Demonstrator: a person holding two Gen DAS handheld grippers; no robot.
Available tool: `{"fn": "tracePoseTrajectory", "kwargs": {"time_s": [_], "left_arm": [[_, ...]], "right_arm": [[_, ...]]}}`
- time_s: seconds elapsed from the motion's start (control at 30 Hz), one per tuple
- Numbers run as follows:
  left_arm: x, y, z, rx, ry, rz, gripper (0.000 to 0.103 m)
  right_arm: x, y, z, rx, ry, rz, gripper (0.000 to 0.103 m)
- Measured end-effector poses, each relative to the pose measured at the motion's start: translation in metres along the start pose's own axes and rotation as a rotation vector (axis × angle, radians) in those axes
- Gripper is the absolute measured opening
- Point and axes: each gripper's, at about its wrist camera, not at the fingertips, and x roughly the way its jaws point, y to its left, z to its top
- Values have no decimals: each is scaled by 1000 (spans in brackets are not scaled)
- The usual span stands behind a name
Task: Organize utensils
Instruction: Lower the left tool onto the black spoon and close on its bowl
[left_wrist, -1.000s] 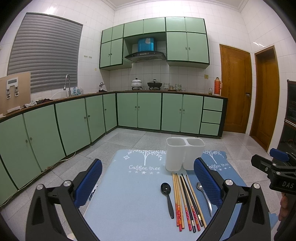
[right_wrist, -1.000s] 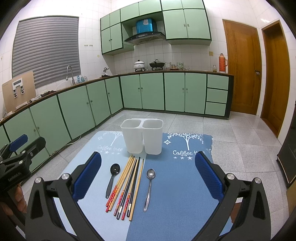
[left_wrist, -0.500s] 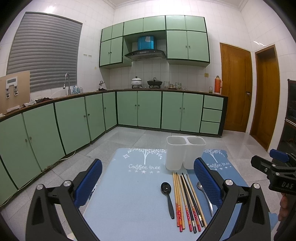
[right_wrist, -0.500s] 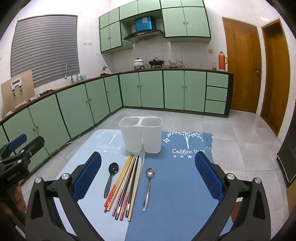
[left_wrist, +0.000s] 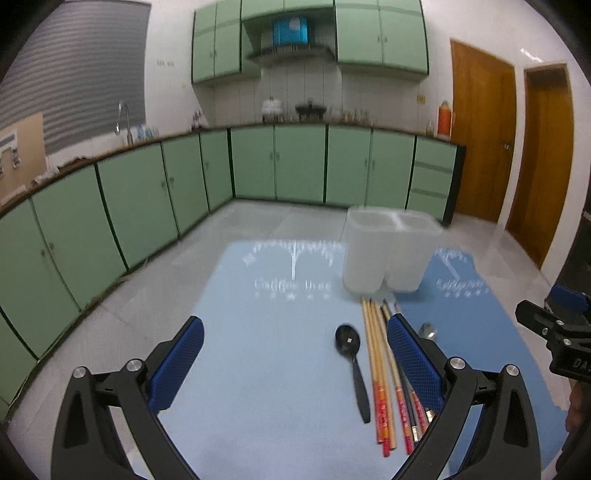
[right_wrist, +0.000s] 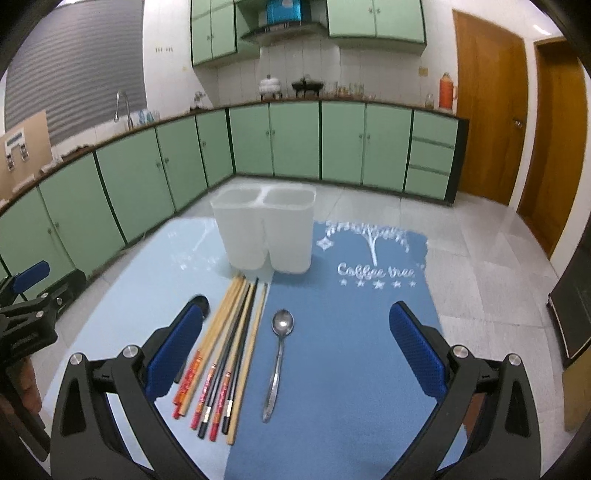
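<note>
Both grippers, left (left_wrist: 295, 350) and right (right_wrist: 297, 334), hang spread and empty above my mat (right_wrist: 351, 350). White holder (right_wrist: 264, 229) stands behind the chopsticks (right_wrist: 229, 347); steel spoon (right_wrist: 279, 356) beside (untouched). Approach step; next needs lowering onto the spoon.

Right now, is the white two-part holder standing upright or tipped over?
Upright: the white holder stands on the mat with both openings facing up. Nothing shows above its rim.

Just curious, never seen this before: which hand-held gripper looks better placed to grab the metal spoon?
Probably the right hand-held gripper: the metal spoon lies between its open fingers, while the left hand-held gripper frames the black spoon.
</note>
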Motion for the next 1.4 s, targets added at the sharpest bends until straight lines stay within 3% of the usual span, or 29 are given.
{"fn": "tracePoseTrajectory", "kwargs": {"time_s": [0.27,0.4,0.73,0.97,1.4], "left_arm": [[76,-9,-19,16,175,12,97],[96,-11,-22,19,217,6,96],[134,-25,-19,36,270,-24,96],[158,-32,-16,24,302,-36,96],[187,-33,-25,5,371,-44,92]], "right_arm": [[69,-1,-6,-11,153,-20,95],[104,0,-9,-7,230,-4,80],[151,1,-16,28,334,4,62],[163,2,-17,24,339,-5,54],[168,4,-16,2,333,-12,54]]}}
